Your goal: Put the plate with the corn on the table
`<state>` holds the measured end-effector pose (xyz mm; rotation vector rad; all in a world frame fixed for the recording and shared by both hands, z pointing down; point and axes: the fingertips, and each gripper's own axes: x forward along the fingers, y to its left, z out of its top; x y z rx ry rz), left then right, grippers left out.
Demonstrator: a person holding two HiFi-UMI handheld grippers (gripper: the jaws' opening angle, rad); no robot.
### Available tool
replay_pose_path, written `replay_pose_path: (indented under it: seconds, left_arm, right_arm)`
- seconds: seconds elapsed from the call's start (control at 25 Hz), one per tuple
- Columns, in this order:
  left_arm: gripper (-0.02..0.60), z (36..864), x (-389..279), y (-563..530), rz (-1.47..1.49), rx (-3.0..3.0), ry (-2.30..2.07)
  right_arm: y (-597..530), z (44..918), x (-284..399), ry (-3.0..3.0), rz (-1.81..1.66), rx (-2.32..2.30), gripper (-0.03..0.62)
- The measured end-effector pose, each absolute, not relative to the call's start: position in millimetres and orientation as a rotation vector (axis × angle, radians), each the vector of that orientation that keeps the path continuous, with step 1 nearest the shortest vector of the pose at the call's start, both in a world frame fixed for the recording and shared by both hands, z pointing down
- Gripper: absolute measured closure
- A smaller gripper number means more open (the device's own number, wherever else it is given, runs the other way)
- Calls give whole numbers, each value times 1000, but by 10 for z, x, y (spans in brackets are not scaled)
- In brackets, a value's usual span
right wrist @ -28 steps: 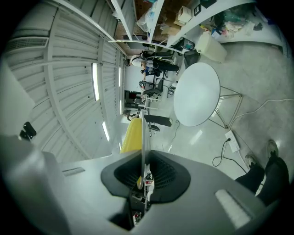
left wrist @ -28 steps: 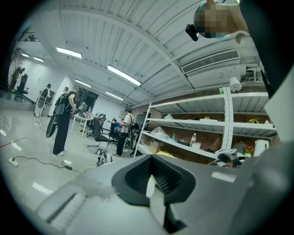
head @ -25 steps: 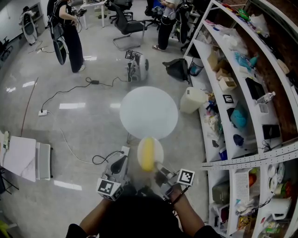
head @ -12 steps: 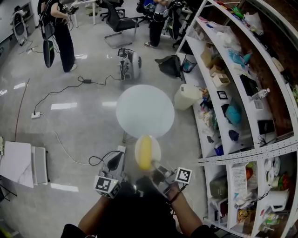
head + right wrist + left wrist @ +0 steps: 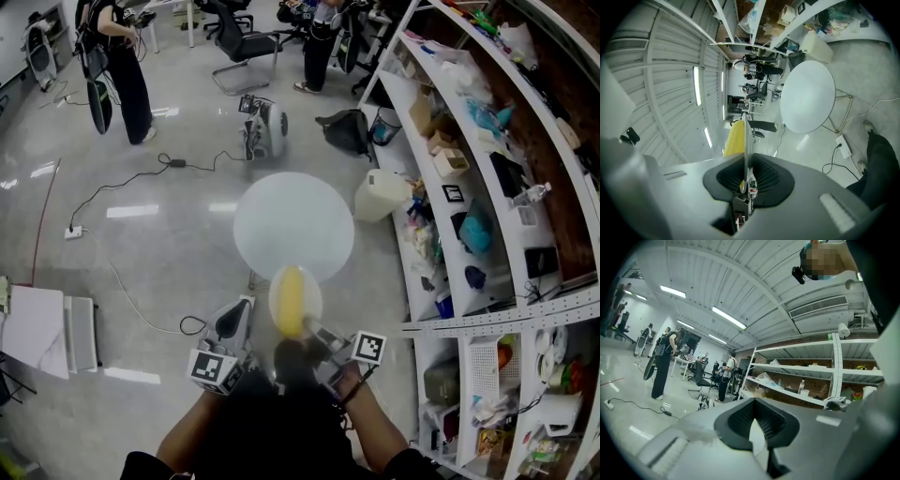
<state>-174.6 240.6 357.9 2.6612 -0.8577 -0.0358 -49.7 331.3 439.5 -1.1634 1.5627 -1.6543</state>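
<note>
A white plate carrying a yellow corn cob hangs in the air just short of the near edge of the round white table. My right gripper is shut on the plate's near rim. In the right gripper view the plate shows edge-on between the jaws, with the corn to its left and the table beyond. My left gripper hangs left of the plate, apart from it, shut with nothing held. The left gripper view points up toward shelving and ceiling.
Long shelving packed with goods runs along the right. A white bin stands on the floor between table and shelves. Cables and a power strip lie on the floor at left. People and a chair are at the far end.
The plate with the corn has edged slightly forward toward the table, still in the right gripper. The left gripper stayed beside it.
</note>
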Motion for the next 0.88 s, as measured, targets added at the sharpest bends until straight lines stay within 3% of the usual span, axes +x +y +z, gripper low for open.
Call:
replay_pose_path:
  seconds: [0.88]
  left_arm:
    - [577,3645,-566,1512,-25,2601,-1042]
  right_arm:
    - [2296,4439,638,1715,-1766,-1069,546]
